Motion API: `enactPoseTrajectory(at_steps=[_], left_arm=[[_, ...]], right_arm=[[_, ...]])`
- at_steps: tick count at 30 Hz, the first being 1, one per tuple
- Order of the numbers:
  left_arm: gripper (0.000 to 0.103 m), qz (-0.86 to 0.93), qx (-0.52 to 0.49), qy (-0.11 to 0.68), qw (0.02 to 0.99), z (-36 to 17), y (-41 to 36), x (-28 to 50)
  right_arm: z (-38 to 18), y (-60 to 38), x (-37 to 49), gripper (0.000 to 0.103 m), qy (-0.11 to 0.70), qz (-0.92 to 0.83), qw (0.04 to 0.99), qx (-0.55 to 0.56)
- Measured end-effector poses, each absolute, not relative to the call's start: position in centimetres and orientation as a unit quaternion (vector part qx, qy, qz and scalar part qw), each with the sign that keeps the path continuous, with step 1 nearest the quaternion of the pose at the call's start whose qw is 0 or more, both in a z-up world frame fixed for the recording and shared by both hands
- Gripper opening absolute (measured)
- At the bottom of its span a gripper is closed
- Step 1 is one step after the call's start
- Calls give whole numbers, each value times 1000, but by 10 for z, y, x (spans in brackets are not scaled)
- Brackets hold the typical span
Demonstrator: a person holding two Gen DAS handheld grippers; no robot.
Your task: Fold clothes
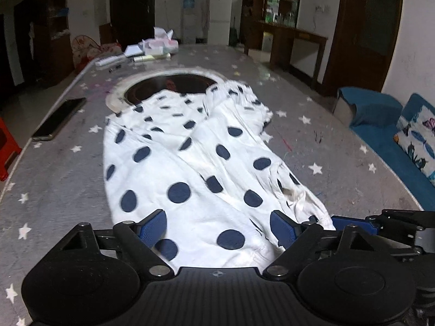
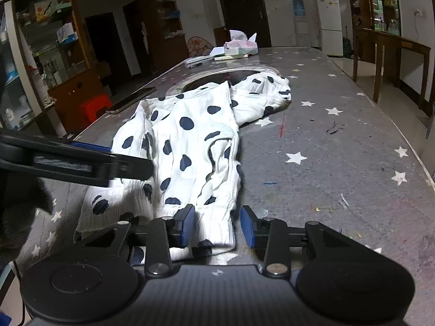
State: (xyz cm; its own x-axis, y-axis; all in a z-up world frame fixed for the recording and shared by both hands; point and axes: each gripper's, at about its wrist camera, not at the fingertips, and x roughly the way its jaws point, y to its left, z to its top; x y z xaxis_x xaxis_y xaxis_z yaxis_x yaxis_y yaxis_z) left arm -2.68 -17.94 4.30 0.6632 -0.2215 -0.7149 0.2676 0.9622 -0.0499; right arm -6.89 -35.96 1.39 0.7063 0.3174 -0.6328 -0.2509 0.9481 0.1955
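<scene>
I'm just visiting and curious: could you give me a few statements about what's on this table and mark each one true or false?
1. The garment is white with dark blue dots. True.
2. A phone lies on the garment. False: it lies on the table beside the garment, near the edge.
3. The far end of the garment reaches over the round dark recess in the table. True.
4. The tablecloth is striped. False: it is grey with white stars.
5. The right gripper has the garment's near cuff between its fingers. True.
6. A tissue pack sits at the table's far end. True.
</scene>
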Motion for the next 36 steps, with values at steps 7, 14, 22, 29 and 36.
enactPoseTrajectory(at_steps=[7,14,22,29,36], left_arm=[[31,-149,11,412,899,34,-170,-17],[8,-161,-21,401,902,46,-146,-26],[4,-143,-43,376,915,66,-98,-47],[3,-120,-63,391,910,63,-58,-72],[2,-124,-50,429,893,41,-46,-95]], right_arm=[[16,-365,-71,18,352,165,919,60],[22,-370,-77,11,344,170,921,65],[31,-375,-92,10,344,183,919,63],[42,-382,-116,10,353,199,912,53],[45,-382,-143,10,382,232,894,38]])
